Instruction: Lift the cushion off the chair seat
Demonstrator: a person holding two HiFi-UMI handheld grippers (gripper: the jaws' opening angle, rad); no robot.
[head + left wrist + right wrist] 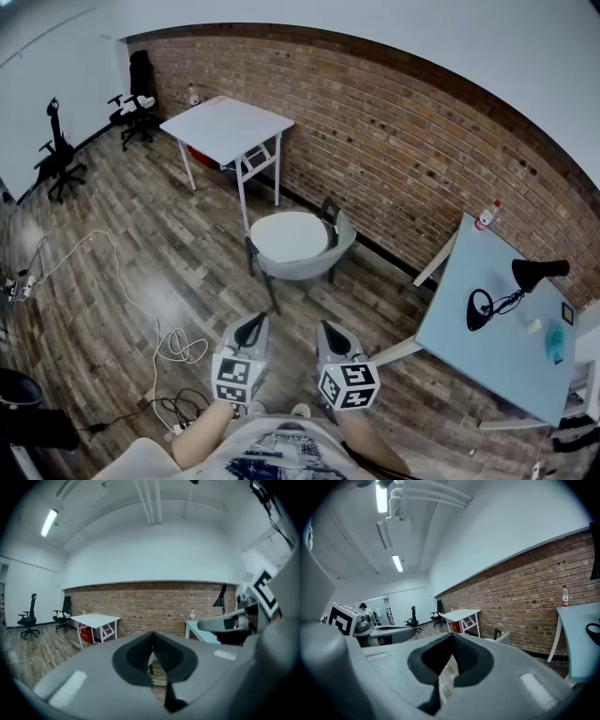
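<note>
White cushion [289, 236] on the grey chair [343, 246], both claws shut and empty.
I have the left claw [250, 326] and right claw [331, 332] side by side low over the wood floor [131, 272]. Each has its jaws pressed together with nothing between them. Both point toward the chair, well apart from it. Cushion lies flat on the seat, untouched. Chair stands near the brick wall [403, 141].
</note>
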